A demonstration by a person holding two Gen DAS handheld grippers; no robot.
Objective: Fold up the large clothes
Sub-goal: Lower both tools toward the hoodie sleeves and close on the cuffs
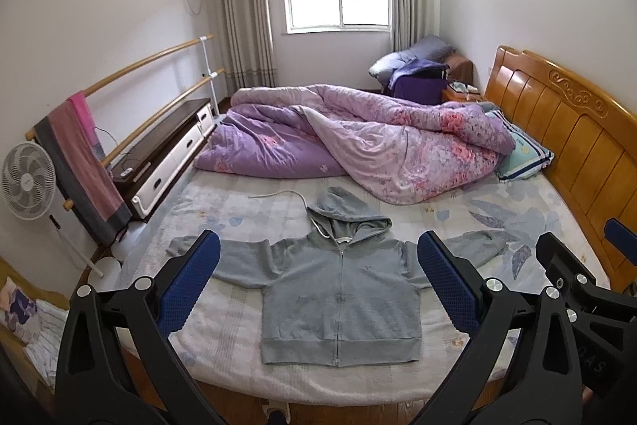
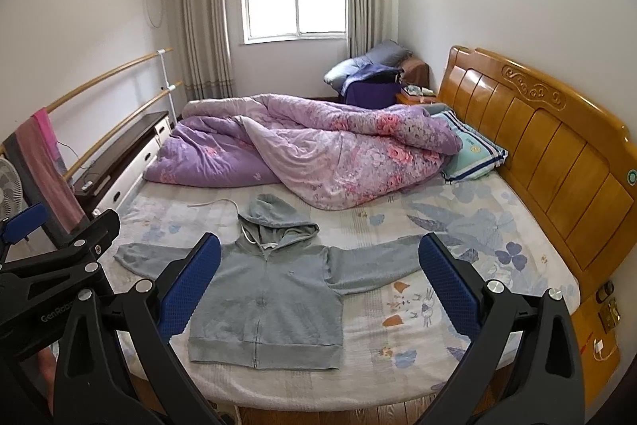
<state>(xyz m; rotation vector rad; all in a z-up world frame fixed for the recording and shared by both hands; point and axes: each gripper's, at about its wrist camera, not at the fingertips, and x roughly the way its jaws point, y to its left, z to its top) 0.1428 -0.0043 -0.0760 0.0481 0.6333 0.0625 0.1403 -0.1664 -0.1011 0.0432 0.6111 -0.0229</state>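
A grey zip-up hoodie (image 1: 338,289) lies flat, front up, on the near part of the bed, sleeves spread to both sides and hood toward the quilt. It also shows in the right wrist view (image 2: 270,301). My left gripper (image 1: 318,257) is open and empty, held above and in front of the hoodie. My right gripper (image 2: 318,257) is open and empty, held to the right of the left one, over the hoodie's right side. The right gripper's body shows at the right edge of the left wrist view (image 1: 577,289).
A crumpled purple floral quilt (image 1: 358,138) fills the far half of the bed. A pillow (image 1: 521,154) lies by the wooden headboard (image 1: 565,130). A white cord (image 1: 278,194) lies left of the hood. A fan (image 1: 28,182), towel rail and low cabinet (image 1: 167,154) stand left.
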